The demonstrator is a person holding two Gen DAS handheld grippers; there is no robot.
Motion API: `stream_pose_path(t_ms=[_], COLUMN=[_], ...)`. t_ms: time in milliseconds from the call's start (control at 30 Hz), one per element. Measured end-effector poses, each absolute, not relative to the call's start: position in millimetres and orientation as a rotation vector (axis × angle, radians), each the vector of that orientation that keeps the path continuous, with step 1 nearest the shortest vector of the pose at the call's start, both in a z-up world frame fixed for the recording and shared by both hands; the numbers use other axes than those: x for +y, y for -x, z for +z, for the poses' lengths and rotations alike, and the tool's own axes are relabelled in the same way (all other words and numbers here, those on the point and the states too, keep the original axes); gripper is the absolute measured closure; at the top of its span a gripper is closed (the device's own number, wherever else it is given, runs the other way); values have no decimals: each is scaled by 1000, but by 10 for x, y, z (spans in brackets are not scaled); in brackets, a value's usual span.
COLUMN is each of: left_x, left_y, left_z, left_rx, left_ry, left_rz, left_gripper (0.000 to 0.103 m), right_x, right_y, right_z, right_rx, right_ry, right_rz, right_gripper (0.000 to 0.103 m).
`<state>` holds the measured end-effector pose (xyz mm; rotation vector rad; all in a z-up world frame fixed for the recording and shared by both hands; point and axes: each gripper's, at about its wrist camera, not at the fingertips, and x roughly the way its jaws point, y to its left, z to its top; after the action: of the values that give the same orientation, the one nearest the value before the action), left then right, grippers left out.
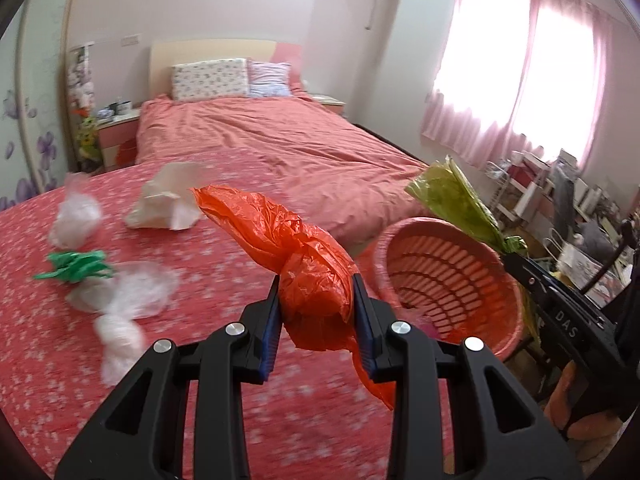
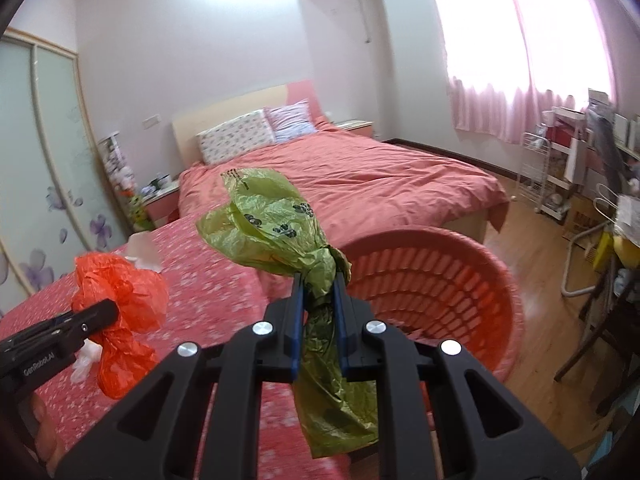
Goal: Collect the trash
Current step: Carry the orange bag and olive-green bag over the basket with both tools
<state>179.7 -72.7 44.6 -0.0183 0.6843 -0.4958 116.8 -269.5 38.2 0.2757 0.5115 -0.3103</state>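
My left gripper (image 1: pixel 316 300) is shut on a crumpled orange plastic bag (image 1: pixel 288 248), held above the red flowered cloth. To its right stands the pink slotted basket (image 1: pixel 448 280). My right gripper (image 2: pixel 320 304) is shut on a knotted green bag with paw prints (image 2: pixel 272 224), just left of the basket's rim (image 2: pixel 424 236). The orange bag (image 2: pixel 124 300) and the left gripper (image 2: pixel 100 312) show at the left of the right wrist view. The green bag (image 1: pixel 456 200) shows over the basket's far rim in the left wrist view.
On the red flowered cloth (image 1: pixel 200 360) lie several more pieces: clear bags (image 1: pixel 132 292), a green bag (image 1: pixel 76 266), white crumpled bags (image 1: pixel 168 204). A bed with a pink cover (image 1: pixel 272 136) lies beyond. A wire rack (image 2: pixel 548 176) and cluttered shelves stand at the right, over wooden floor.
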Motion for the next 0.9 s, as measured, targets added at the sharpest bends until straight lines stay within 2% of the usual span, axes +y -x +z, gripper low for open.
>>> stream_pose_path(t_ms=[567, 900], left_x=[-1662, -1955], left_y=[-1857, -1925], left_z=[325, 203], left_rx=[669, 687], left_ry=[-43, -75], left_rz=[-689, -735], left_gripper=[70, 70], right_x=[-3373, -3660], right_y=[-1072, -1184], right_z=[175, 84], right_rx=[479, 471], right_ry=[-351, -373], right_rz=[-443, -484], right_gripper=[88, 88])
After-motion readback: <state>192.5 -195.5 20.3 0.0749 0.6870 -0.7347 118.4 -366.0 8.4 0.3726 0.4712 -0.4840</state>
